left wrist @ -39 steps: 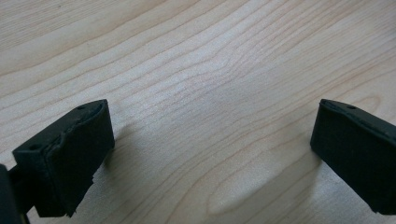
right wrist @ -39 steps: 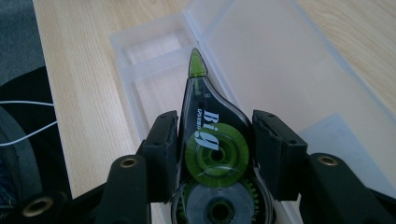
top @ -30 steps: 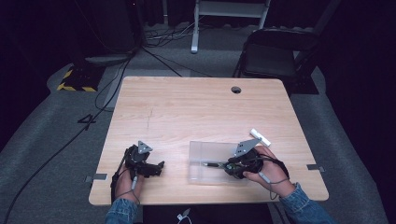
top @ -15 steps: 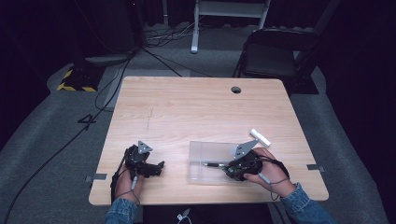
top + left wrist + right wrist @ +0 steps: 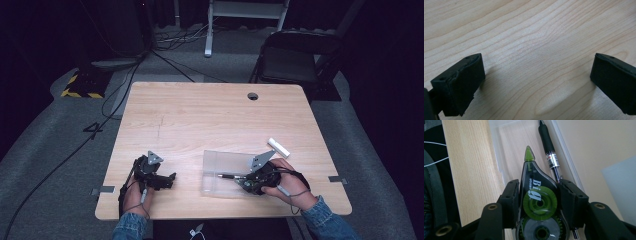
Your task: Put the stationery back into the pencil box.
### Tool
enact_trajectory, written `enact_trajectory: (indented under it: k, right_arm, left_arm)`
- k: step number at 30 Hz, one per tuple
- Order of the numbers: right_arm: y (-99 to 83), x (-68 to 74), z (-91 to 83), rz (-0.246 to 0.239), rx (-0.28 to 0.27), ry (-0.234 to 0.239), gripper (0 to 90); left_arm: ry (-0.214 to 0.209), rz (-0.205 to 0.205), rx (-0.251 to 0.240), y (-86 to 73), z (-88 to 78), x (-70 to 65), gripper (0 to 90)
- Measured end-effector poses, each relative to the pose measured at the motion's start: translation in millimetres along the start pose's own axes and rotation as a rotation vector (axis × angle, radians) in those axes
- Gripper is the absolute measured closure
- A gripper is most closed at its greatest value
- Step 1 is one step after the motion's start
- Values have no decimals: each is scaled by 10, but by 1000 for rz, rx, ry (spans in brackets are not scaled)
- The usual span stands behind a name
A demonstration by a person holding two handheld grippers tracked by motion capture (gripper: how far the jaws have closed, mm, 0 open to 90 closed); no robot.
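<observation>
Now my right hand-held gripper (image 5: 539, 200) pinches a green correction tape dispenser (image 5: 537, 195) marked "Big", low centre of frame, over the clear tray (image 5: 499, 150) beside a black pen (image 5: 550, 152); left hand-held gripper (image 5: 536, 82) spread above bare tabletop (image 5: 536, 30).

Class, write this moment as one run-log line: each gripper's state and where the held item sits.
left gripper: open, over bare table | right gripper: shut on correction tape | tape over clear box, beside pen

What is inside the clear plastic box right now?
A black pen lies along one wall of the clear plastic box. The right gripper holds a green correction tape dispenser over it, covering the floor beneath.
</observation>
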State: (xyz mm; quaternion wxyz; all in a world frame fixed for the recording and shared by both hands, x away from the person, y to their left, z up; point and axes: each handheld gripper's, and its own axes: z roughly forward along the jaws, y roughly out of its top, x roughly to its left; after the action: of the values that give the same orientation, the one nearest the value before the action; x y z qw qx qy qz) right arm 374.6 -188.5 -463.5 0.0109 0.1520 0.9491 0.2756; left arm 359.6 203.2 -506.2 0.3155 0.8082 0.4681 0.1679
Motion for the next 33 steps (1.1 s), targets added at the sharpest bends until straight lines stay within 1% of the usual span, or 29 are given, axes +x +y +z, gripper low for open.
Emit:
enact_trajectory:
  k: [3, 6, 10, 17, 21, 22, 23, 25, 29, 33]
  right_arm:
    - [-2, 2, 6, 5, -2, 11, 523]
    - [-8, -1, 18, 1, -3, 22, 521]
    - [-12, 3, 35, 6, 8, 35, 516]
    - [-13, 1, 24, 19, 4, 37, 511]
    - [6, 8, -13, 21, -32, 24, 503]
    - [6, 8, -13, 21, -32, 24, 503]
    - [17, 19, -26, 23, -48, 28, 483]
    - [38, 53, -34, 28, -64, 32, 455]
    - [89, 126, -2, -26, -95, 38, 378]
    - [110, 157, 65, -53, -99, 44, 357]
  left_arm:
    - [0, -1, 0, 0, 0, 0, 0]
    - [0, 1, 0, 0, 0, 0, 0]
    - [0, 0, 0, 0, 0, 0, 0]
    - [0, 0, -1, 0, 0, 0, 0]
    - [0, 0, 0, 0, 0, 0, 0]
    - [0, 0, 0, 0, 0, 0, 0]
    - [0, 0, -1, 0, 0, 0, 0]
    - [0, 0, 0, 0, 0, 0, 0]
    - [1, -3, -1, 0, 0, -2, 0]
    - [0, -1, 0, 0, 0, 0, 0]
